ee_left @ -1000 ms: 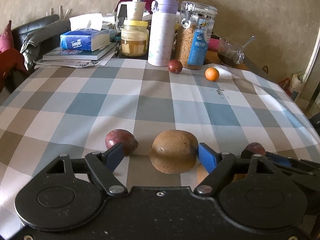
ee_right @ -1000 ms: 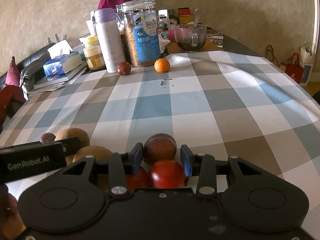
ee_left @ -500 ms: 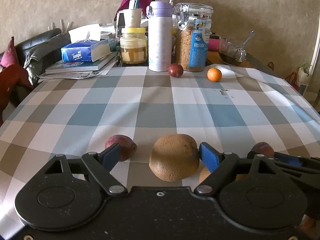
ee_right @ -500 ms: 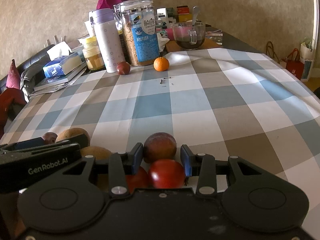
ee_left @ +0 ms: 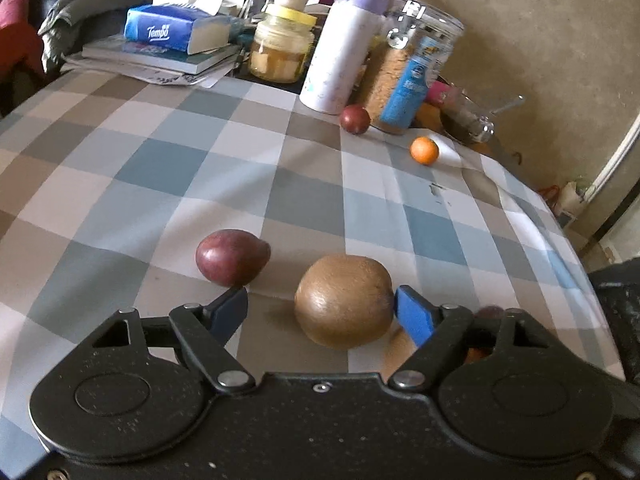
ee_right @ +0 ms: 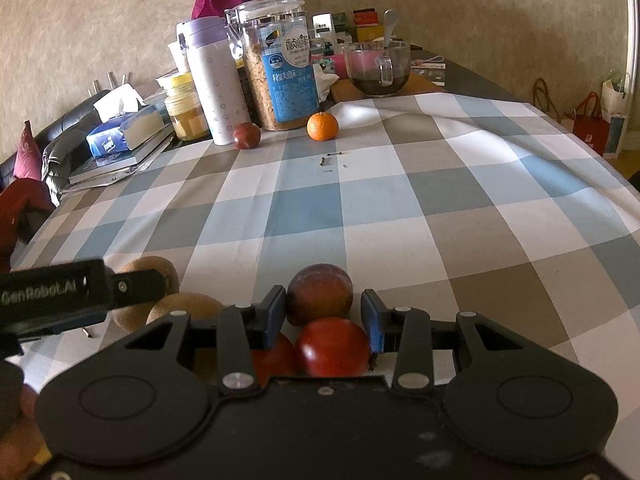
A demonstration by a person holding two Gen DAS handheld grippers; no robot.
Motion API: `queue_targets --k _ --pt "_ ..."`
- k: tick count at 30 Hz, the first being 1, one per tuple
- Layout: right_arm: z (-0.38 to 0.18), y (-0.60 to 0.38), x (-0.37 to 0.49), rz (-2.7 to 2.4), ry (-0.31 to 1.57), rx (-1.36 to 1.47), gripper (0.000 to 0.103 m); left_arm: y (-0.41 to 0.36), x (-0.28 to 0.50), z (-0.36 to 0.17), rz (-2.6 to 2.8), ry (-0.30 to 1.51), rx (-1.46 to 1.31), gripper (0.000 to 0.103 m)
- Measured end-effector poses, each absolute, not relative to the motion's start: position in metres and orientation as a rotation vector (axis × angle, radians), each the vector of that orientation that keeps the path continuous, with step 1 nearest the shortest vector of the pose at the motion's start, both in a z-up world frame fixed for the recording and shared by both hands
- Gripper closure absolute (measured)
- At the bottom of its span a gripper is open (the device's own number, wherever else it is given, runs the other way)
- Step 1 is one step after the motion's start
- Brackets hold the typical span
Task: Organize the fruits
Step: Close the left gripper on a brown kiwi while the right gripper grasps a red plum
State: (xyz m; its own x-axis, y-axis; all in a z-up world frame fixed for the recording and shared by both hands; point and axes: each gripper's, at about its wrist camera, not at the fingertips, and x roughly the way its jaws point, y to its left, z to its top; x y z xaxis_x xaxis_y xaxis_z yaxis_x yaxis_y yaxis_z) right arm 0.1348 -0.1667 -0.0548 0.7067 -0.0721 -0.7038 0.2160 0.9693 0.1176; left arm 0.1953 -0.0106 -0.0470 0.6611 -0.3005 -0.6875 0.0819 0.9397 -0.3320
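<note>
While our left gripper [ee_left: 320, 312] gapes, the kiwi [ee_left: 344, 300] lies at its 1 o'clock touching one finger; our right gripper [ee_right: 324, 316] loosely brackets a plum [ee_right: 320, 294].

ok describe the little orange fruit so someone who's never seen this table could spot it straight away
Look to the far end of the checked tablecloth, where jars and bottles stand crowded together. In front of the tall clear jar with the blue label sits the small orange fruit. Its neighbour, by the white bottle, is a dark red fruit; this is the only bright orange one there.
</note>
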Motion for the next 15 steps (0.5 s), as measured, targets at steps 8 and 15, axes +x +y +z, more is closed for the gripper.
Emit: queue_targets --k 8,15 --pt "-0.055 -0.168 0.135 -0.159 0.777 0.215 0.062 -0.029 0.192 -0.044 -0.172 0.748 -0.131 0.013" --pt "-0.055 -0.168 0.135 -0.157 0.773 0.207 0.061 -0.042 0.196 -0.048 -0.173 0.75 -0.08 0.029"
